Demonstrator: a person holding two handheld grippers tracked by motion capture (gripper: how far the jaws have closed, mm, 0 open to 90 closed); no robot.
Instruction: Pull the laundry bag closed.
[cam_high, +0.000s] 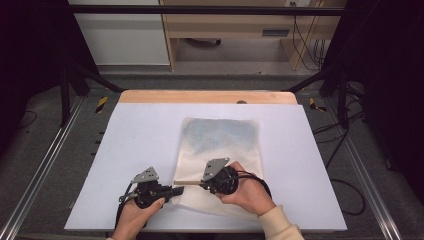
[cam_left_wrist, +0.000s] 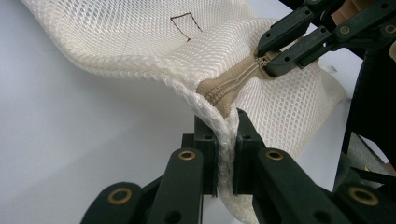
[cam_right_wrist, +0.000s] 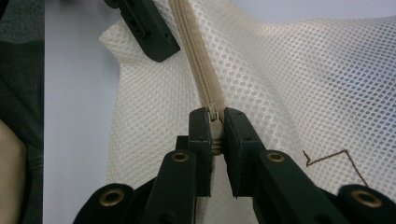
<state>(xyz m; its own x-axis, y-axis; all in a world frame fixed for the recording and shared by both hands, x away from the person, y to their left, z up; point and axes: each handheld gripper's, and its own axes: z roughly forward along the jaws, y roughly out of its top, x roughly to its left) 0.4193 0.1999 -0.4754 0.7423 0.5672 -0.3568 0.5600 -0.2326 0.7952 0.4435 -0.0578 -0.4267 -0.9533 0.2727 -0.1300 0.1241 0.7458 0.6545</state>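
Note:
A cream mesh bag (cam_high: 220, 145) lies flat on the white table (cam_high: 135, 145), its far half bluish from something inside. A tan zipper (cam_right_wrist: 196, 60) runs along its near edge. My left gripper (cam_left_wrist: 226, 135) is shut on the bag's corded edge at the zipper's end (cam_left_wrist: 219, 95), lifting that corner. My right gripper (cam_right_wrist: 215, 119) is shut on the zipper pull, a short way along the zipper from the left one. In the high view the left gripper (cam_high: 180, 190) and right gripper (cam_high: 201, 184) point at each other over the bag's near left corner.
A wooden strip (cam_high: 207, 96) borders the table's far edge. Black frame posts (cam_high: 65, 90) stand at both sides, with cables on the floor at the right. A brown stitched mark (cam_left_wrist: 187, 25) sits on the mesh. Bare white table lies left and right of the bag.

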